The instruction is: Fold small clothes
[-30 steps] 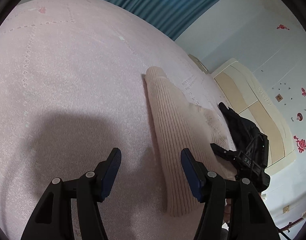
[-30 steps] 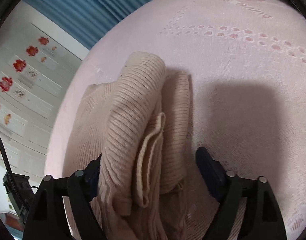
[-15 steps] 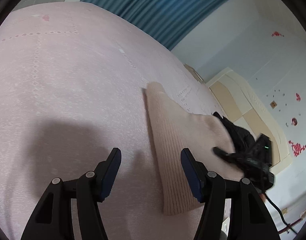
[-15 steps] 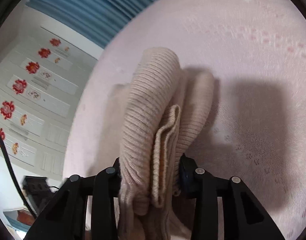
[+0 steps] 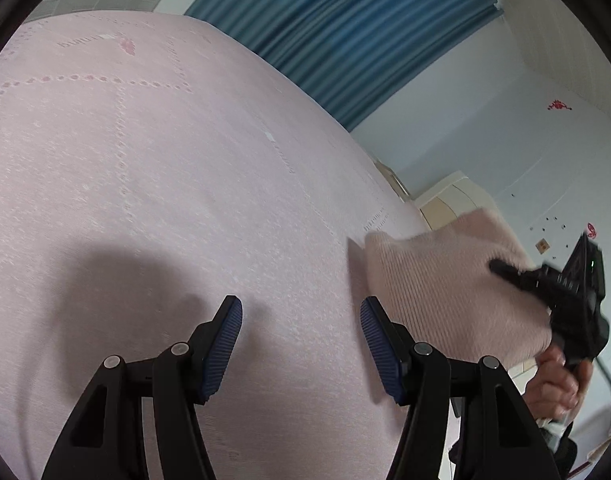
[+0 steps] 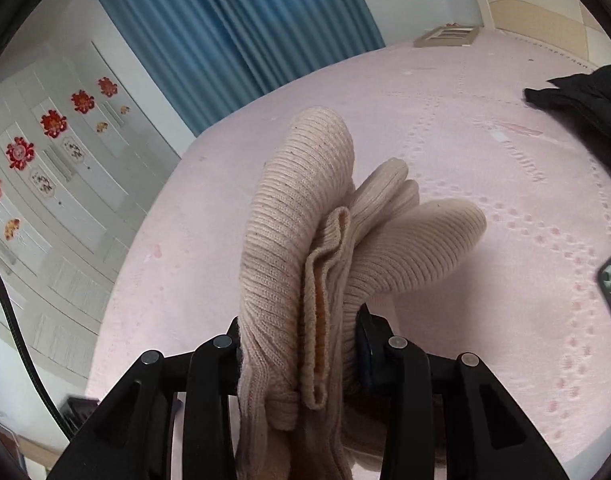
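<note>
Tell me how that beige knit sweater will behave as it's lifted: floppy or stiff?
Likely floppy: the sweater bunches into soft folds in the right gripper. Probably light. Its ribbed knit should resist slipping; loose ends may unfold.

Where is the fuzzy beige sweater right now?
The beige sweater is bunched between the right gripper fingers, held above the pink bed, right of the open left gripper.

The pink bed (image 5: 153, 184) lies bare ahead of the left tool (image 5: 301, 340). A black garment (image 6: 585, 100) lies at its far right edge, and the lifted sweater (image 6: 305, 248) blocks the right tool's (image 6: 301, 344) front.
</note>
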Demonstrator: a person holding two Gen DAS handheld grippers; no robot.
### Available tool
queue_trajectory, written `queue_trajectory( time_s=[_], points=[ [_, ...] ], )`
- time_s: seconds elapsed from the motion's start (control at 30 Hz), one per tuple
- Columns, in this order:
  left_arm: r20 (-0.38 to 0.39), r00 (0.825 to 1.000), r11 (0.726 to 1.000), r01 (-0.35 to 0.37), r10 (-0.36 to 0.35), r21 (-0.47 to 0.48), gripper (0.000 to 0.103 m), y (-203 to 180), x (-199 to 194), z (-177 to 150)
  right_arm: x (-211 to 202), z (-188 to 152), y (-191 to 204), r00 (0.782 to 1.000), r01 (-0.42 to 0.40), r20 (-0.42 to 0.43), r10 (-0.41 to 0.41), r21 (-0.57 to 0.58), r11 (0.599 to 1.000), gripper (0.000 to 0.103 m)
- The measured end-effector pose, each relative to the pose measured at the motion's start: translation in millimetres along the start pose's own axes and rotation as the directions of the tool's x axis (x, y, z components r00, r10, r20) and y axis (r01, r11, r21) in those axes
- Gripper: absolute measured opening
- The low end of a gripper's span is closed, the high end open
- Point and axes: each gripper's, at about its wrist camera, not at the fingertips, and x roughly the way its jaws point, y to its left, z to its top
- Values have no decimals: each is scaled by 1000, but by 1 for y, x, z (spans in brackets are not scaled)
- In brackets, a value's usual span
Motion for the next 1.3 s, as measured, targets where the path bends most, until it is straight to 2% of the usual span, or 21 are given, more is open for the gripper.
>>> queue_trajectory(
  time_s=[0.1,0.17,0.2,0.27,0.4,0.47,0.53,0.57,0.63,0.7,0.8,0.87,0.93,1.0,1.07,1.13,1.17,1.2,1.23,1.3],
  points=[
    [9,1000,1000,-20,21,-19,59,11,-3,4,20,4,21,994,-110,-22,111,41,993,37],
    [15,998,998,-57,57,-15,59,14,-3,5,37,4,24,970,-236,-27,240,109,966,37],
    [12,998,998,-64,64,-18,59,15,-2,5,51,1,19,952,-297,-25,305,163,941,37],
    [-3,997,997,-82,82,-8,59,16,2,6,73,-6,5,942,-323,-27,335,200,925,38],
    [-25,973,967,-223,228,119,59,-1,20,-2,129,-39,-53,972,-162,-129,194,225,961,41],
    [-39,964,950,-253,264,185,59,-10,28,-7,138,-52,-71,972,-105,-181,148,231,967,46],
    [-54,957,924,-259,285,282,59,-25,38,-17,126,-55,-86,968,-154,-157,196,244,957,49],
    [-58,956,916,-258,289,307,59,-30,41,-19,117,-54,-85,971,-153,-146,187,218,964,51],
    [-87,955,900,-233,283,369,59,-40,47,-28,90,-55,-78,988,-104,-106,115,99,990,53],
    [-108,949,881,-226,295,416,59,-46,52,-36,64,-63,-71,995,-79,-58,79,0,997,54],
    [-93,930,841,-274,355,467,58,-48,62,-43,42,-77,-74,993,-117,-21,116,-32,993,54],
    [-99,926,837,-279,364,471,58,-53,68,-45,43,-74,-68,988,-153,-29,152,-35,988,54],
    [-100,928,842,-277,360,462,52,-53,73,-46,40,-71,-61,982,-188,-32,186,-67,980,54],
    [-105,927,843,-277,361,461,41,-55,77,-49,41,-70,-56,982,-187,-20,186,-87,979,54],
    [-103,922,839,-287,372,462,36,-57,82,-54,53,-66,-48,984,-176,-25,175,-80,981,53],
    [-74,919,822,-308,387,479,26,-59,81,-54,67,-60,-46,987,-160,-38,158,-69,985,30],
    [-68,920,821,-309,386,481,19,-58,81,-53,75,-58,-41,988,-151,-49,148,-83,985,14],
    [-67,921,828,-310,383,468,16,-54,79,-50,76,-58,-38,989,-145,-41,141,-117,982,14],
    [-77,924,840,-302,373,451,16,-51,77,-50,70,-58,-37,990,-140,17,143,-131,981,13],
    [-107,936,878,-269,335,397,15,-44,75,-45,57,-56,-44,981,-172,67,181,-116,978,13]
  ],
)
